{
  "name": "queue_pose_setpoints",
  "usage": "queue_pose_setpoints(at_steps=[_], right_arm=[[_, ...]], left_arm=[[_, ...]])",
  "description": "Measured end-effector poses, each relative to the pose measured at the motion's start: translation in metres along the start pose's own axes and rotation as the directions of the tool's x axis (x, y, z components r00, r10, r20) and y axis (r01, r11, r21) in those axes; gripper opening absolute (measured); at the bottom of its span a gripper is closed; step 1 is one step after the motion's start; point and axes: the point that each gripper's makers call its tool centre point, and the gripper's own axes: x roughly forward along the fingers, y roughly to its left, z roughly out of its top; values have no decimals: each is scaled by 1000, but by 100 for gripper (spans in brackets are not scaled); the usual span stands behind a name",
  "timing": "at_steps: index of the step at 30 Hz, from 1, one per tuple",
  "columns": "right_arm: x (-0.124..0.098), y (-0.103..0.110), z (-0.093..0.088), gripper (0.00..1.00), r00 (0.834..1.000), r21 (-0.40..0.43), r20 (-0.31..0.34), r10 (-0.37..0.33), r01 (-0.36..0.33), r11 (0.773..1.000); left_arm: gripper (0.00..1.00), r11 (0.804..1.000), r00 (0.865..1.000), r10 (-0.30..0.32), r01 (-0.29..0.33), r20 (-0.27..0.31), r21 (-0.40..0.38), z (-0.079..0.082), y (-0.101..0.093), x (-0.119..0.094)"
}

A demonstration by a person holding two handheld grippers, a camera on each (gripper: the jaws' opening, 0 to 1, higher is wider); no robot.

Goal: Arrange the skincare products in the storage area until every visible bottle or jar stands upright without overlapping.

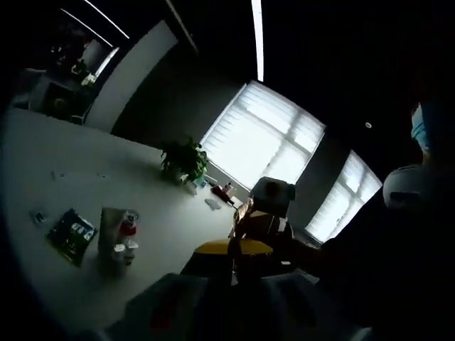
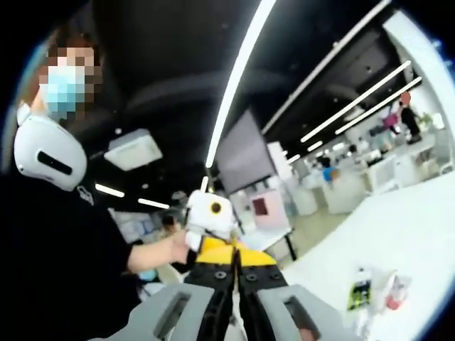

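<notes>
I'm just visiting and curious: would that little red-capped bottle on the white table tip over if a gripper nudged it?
Probably. The red-capped bottle looks small, narrow and upright, so it seems light and tippy. Other small bottles stand close beside it, so it might knock them.

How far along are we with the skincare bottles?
Nothing looks arranged yet. The bottles stand in a small cluster by a green packet on the white table, untouched. Both grippers are raised off the table, facing each other, the right gripper holding nothing visible. The whole arranging job remains.
</notes>
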Motion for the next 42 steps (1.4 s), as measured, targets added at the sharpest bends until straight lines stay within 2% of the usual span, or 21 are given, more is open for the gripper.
queue_pose_setpoints(at_steps=[6,12,16,22,25,29,32,36,38,42], right_arm=[[7,-5,-9,0,999,18,-21,-24,25,1000],[12,-4,-11,0,999,-3,-28,-18,18,1000],[13,-7,-18,1,997,-44,-71,-38,35,998],[14,-9,-32,19,990,-60,-135,-53,45,997],[14,-15,-38,33,984,-71,-163,-76,65,995],[7,-30,-50,55,963,-130,-222,-153,127,983],[4,-37,-51,68,959,-153,-217,-183,152,976],[-2,-49,-51,75,954,-155,-215,-211,180,971],[-5,-57,-51,83,950,-161,-213,-230,198,967],[-11,-74,-52,93,937,-155,-217,-275,245,957]], left_arm=[[1,996,1000,21,-20,17,-84,-4,11,-9],[1,995,999,27,-26,17,-101,-3,13,-12],[1,993,999,32,-30,20,-118,-4,18,-14],[1,988,999,40,-37,15,-153,-11,28,-15],[1,982,999,50,-48,7,-183,-17,37,-15],[1,974,998,61,-64,-20,-216,-25,48,-15],[1,956,992,101,-118,-79,-267,-39,66,-16],[1,946,990,111,-133,-91,-295,-45,78,-15],[1,941,989,114,-139,-98,-308,-48,85,-13],[1,933,979,123,-170,-161,-318,-59,101,-10]])
